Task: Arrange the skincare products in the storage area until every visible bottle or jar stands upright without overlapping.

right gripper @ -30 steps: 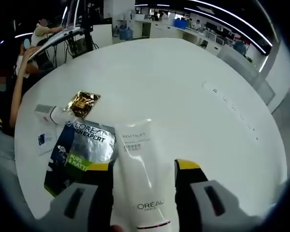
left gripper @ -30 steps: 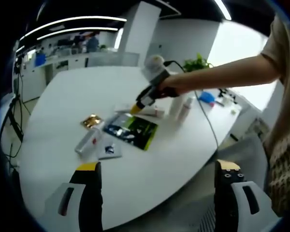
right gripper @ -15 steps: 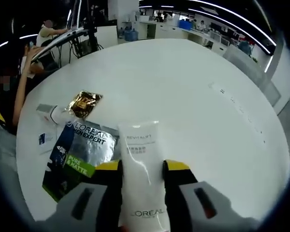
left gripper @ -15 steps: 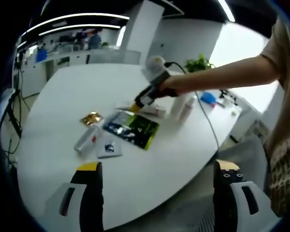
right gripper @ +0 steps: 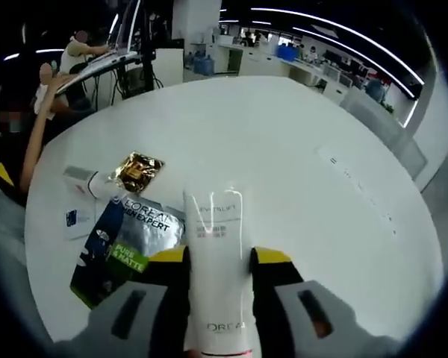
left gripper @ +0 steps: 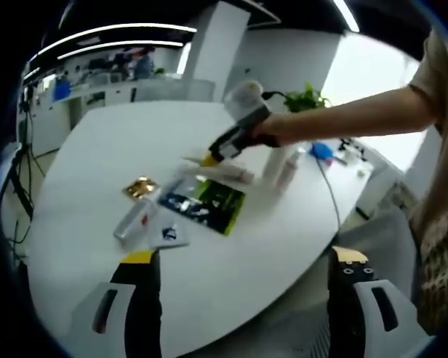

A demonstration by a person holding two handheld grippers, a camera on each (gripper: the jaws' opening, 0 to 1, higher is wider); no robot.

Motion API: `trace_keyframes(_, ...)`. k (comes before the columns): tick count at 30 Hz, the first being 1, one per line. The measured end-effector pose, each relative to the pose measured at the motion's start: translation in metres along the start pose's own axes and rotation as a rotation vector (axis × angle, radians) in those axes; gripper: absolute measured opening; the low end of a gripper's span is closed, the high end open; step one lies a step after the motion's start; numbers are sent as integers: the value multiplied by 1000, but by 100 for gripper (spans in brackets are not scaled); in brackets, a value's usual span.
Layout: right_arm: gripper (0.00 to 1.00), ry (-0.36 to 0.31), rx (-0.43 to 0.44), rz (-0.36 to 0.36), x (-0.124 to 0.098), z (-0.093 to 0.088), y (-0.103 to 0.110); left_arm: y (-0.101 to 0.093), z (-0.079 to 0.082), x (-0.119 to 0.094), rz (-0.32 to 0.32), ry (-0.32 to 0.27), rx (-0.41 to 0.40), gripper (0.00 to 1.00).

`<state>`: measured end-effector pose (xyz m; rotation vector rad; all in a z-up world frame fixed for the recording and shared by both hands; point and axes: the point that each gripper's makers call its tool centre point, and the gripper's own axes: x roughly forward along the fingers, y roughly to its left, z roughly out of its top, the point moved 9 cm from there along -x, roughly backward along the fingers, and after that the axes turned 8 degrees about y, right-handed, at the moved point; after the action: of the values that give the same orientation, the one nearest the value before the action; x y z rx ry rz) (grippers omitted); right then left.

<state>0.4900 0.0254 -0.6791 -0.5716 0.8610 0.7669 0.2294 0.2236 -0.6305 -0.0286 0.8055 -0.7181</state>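
Right gripper [right gripper: 218,257] clamped on the white tube [right gripper: 218,268], jaws pressing both flanks near the cap end; crimped end pointing away over the table [right gripper: 299,134], apparently raised off it, probably so the tube can be stood on its cap; glossy white, grey lettering. Left gripper [left gripper: 239,261] held low off the table edge, jaws wide apart, nothing between them; likely waiting. Dark green-and-silver packet [right gripper: 127,242] flat just beside the tube; gold sachet [right gripper: 138,170], small white tube [right gripper: 86,181] and white sachet [right gripper: 75,218] beyond, all lying flat; two pale bottles [left gripper: 280,165] upright further along.
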Motion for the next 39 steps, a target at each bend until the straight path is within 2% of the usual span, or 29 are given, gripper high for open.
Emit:
trace_keyframes(8,31,-85,46,-39,-35,1,14,-8,0,-2,2,6,64,88)
trace_keyframes(17,31,-172,105,-75,-68,-2,27,-10,4,-13,22,-1,96,89)
trace_keyframes(25,31,-238,167,-103,-93,-16,38,-16,8,-20,39,-19,131,88)
trace_keyframes(32,31,-287,217,-106,-114,-35,50,-23,12,-20,39,-23,163,88)
trace_keyframes(39,31,-318,232,-104,-136,-44,66,-34,20,-12,27,-24,213,88)
